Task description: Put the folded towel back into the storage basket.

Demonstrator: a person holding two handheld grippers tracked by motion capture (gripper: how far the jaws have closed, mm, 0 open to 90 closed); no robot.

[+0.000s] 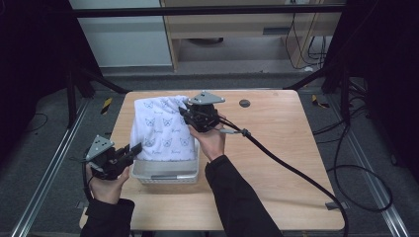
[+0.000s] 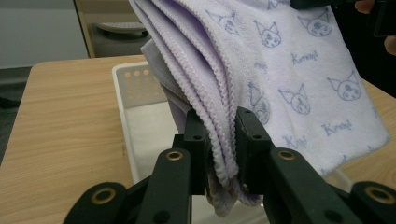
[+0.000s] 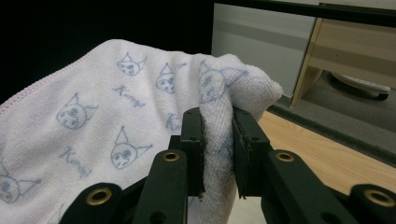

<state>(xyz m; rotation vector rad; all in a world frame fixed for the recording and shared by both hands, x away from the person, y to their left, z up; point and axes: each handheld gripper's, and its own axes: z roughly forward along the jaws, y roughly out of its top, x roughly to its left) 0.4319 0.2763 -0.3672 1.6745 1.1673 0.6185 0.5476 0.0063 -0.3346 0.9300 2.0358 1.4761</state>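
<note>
Both sets of jaws are biting cloth. The left gripper (image 2: 219, 140) is pinching the stitched, layered edge of the towel (image 2: 280, 79), the folds bunching between its two black jaws and hanging a little below them. The right gripper (image 3: 217, 140) is clamping a gathered corner of the same towel (image 3: 93, 112), the fabric puckering up over its jaws.

From above, the left gripper (image 1: 129, 151) is sitting at the towel's near-left corner, held in the person's left hand (image 1: 106, 185), while the right gripper (image 1: 190, 118) is gripping the far-right corner, held in the right hand (image 1: 212, 140). Between them the towel (image 1: 160, 131), white with small blue cat faces and script, is stretching as a sloping sheet over a white basket (image 1: 165, 173), covering most of it.

The basket is standing on the worktop (image 1: 276, 148) near its left edge, about midway between the front and back edges. A thick black cable (image 1: 291, 170) is trailing from the right gripper across the worktop toward the near-right corner.
</note>
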